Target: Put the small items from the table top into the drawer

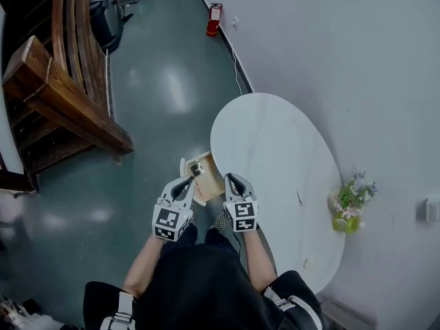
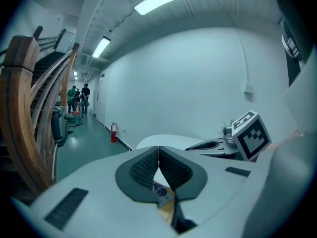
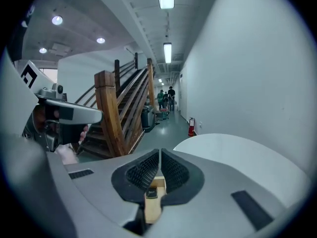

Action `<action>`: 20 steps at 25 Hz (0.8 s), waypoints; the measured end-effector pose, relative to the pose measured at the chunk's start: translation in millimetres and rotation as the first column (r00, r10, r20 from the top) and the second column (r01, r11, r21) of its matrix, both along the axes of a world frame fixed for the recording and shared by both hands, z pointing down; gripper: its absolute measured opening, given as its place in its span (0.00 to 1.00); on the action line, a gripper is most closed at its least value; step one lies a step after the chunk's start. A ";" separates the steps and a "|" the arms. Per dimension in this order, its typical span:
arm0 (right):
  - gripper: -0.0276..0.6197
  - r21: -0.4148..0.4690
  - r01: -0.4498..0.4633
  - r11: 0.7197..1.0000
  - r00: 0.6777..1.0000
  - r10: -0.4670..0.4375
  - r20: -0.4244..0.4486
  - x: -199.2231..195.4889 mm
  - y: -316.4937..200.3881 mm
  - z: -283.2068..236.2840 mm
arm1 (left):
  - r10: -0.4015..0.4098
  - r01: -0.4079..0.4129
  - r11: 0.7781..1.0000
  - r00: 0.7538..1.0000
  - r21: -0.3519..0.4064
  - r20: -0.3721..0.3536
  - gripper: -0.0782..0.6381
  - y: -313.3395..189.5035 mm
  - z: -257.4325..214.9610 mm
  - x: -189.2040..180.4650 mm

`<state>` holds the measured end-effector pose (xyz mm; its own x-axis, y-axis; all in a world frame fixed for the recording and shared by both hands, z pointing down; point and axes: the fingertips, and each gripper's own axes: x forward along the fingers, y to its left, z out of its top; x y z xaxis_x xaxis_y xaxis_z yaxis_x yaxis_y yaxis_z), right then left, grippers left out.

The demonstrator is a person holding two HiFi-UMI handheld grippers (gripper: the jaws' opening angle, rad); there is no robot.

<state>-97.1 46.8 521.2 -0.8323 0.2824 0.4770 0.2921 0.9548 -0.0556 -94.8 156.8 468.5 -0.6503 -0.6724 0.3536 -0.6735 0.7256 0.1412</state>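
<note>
While both grippers hover side by side over the near left edge of a white oval desk, the left gripper and the right gripper each have their jaws pressed together, with nothing between them. Just below them a small wooden drawer stands pulled out from the desk's near left edge, toward the person. Inside it lies a dark item with a pale rim, and the left gripper view also shows a blue-printed card in the drawer. The desk top looks bare of small items. Only flowers in a green pot stand at its right edge, beside the wall, well apart from the grippers. Two faint specks on the near right of the top are too small to identify. The sorting appears done or nearly done, so the main risk is probably the open drawer. It juts toward the person's legs, and a knee or a lowering gripper could knock it and jolt the contents. A push with closed jaws could slip off the narrow front and close the drawer crookedly. A hard shove could bounce the card up against the desk's underside and jam it. If the specks are leftover items, shutting the drawer now would leave the job unfinished. A reach toward them would pass near the flowers, and a careless sweep could tip the pot.
</note>
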 end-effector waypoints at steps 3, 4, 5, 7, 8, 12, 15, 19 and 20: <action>0.10 -0.003 -0.033 0.999 0.999 0.034 0.038 14.6 -15.1 -19.6 | 0.027 -0.028 1.000 0.999 0.011 0.033 0.14 -14.4 -16.8 5.7; 0.10 -0.004 -0.044 0.999 0.998 0.044 0.049 19.4 -20.5 -25.2 | 0.035 -0.035 0.999 0.999 0.016 0.042 0.14 -19.2 -21.6 7.4; 0.10 -0.006 -0.054 0.999 0.997 0.054 0.061 23.7 -25.8 -30.9 | 0.042 -0.043 0.999 0.998 0.020 0.051 0.14 -23.9 -26.1 8.6; 0.10 -0.011 -0.077 0.997 0.993 0.078 0.083 32.1 -35.2 -42.3 | 0.062 -0.063 0.998 0.996 0.023 0.069 0.14 -32.0 -33.9 10.7; 0.10 -0.014 -0.090 0.996 0.992 0.091 0.093 36.8 -39.5 -47.5 | 0.072 -0.074 0.997 0.994 0.022 0.077 0.14 -35.3 -37.3 12.2; 0.10 -0.019 -0.137 0.990 0.981 0.139 0.133 53.4 -58.1 -66.6 | 0.105 -0.109 0.994 0.988 0.028 0.110 0.14 -47.1 -51.1 19.0; 0.10 -0.008 -0.169 0.986 0.971 0.168 0.171 64.6 -69.8 -79.5 | 0.125 -0.130 0.991 0.984 0.034 0.130 0.14 -53.0 -60.0 24.0; 0.10 -0.024 -0.204 0.979 0.954 0.204 0.219 78.6 -77.3 -97.5 | 0.143 -0.149 0.988 0.979 0.035 0.147 0.14 -56.6 -68.0 28.8; 0.10 -0.027 -0.209 0.977 0.951 0.210 0.225 81.2 -79.1 -100.8 | 0.147 -0.154 0.987 0.978 0.036 0.149 0.14 -57.8 -69.2 29.4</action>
<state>-15.9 -32.3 420.4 -0.9588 0.0909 0.2692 0.0905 0.9958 -0.0141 -65.3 98.9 399.3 -0.5825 -0.7802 0.2280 -0.7903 0.6092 0.0653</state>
